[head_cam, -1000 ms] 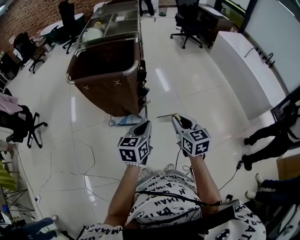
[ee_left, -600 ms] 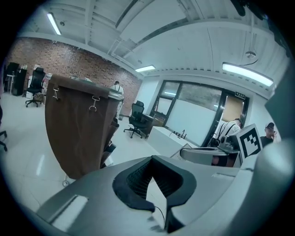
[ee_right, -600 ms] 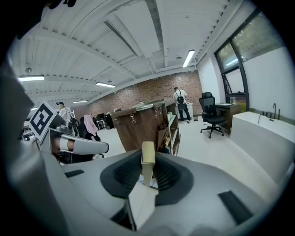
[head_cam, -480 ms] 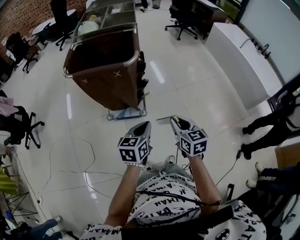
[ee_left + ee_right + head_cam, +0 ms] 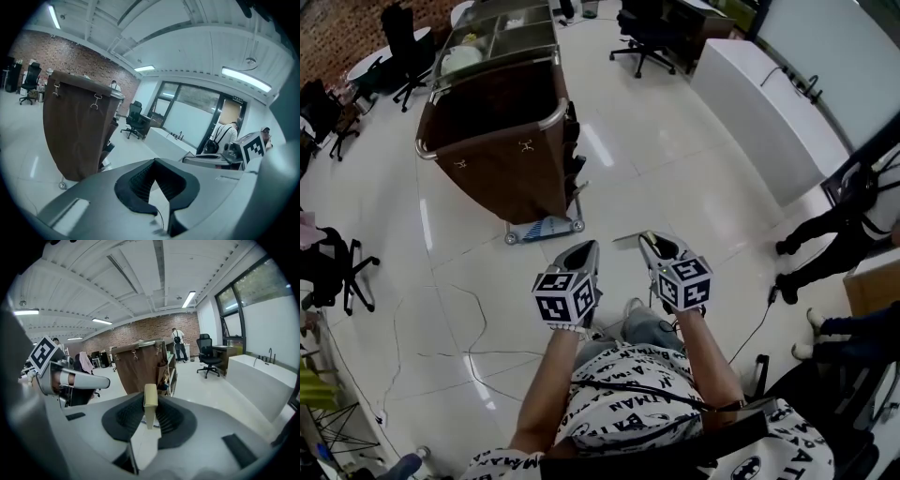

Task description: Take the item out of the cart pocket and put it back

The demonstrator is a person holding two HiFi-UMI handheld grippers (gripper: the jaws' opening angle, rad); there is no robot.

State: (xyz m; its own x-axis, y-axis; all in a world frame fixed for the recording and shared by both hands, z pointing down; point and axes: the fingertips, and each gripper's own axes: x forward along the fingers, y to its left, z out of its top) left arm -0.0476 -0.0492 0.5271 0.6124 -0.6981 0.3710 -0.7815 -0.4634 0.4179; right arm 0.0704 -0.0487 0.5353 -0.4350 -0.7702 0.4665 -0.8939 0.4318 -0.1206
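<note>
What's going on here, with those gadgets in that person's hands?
A person holds a hand-held claw in each hand. The right claw is pinched on a thin, flat tan item, carried out in front. The left claw is closed with nothing in it. The brown cart, with pockets along its side, stands some way ahead on the white floor, and neither claw is near it. So the item is out of its pocket and not yet put back.

Glossy white floor (image 5: 675,178) under a wheeled brown cart (image 5: 502,159) and black office chairs (image 5: 639,36)
</note>
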